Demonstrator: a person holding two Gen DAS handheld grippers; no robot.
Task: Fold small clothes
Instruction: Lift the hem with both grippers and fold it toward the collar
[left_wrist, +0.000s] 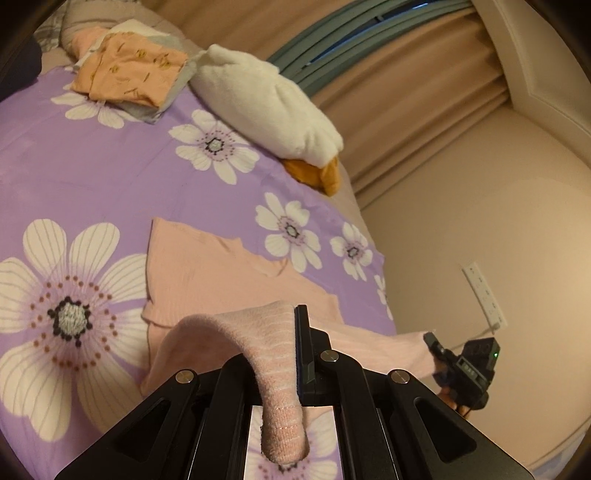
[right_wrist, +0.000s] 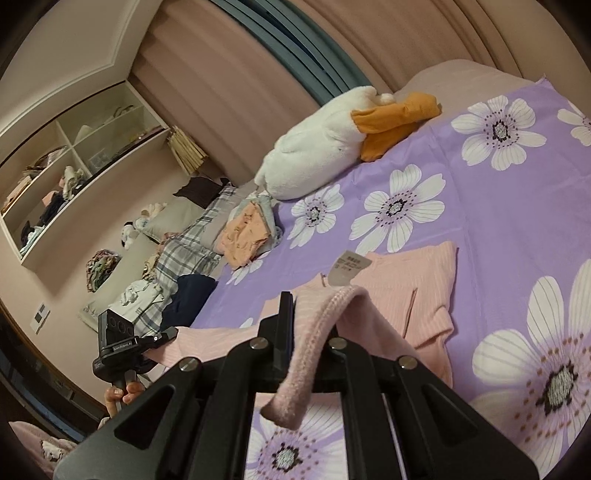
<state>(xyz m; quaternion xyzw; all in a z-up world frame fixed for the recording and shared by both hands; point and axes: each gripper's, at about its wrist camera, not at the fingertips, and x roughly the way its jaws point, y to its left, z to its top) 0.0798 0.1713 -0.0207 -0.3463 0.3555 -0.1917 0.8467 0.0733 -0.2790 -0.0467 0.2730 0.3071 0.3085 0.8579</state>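
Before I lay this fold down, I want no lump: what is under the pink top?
Under the pink top only the purple flowered sheet shows around its edges. Whatever lies beneath its middle is covered. Its white tag lies on top.

Bed with a purple sheet (right_wrist: 498, 229) printed with large white flowers. White plush duck (right_wrist: 314, 155) with an orange beak lying on its side at the far edge of the bed, against pleated beige curtains (left_wrist: 424, 122). Open wall shelf (right_wrist: 74, 177) holding assorted items, left of the curtains. White wall socket (left_wrist: 484, 295) beside the bed. Plaid fabric (right_wrist: 188, 247) heaped beyond the sheet's edge.
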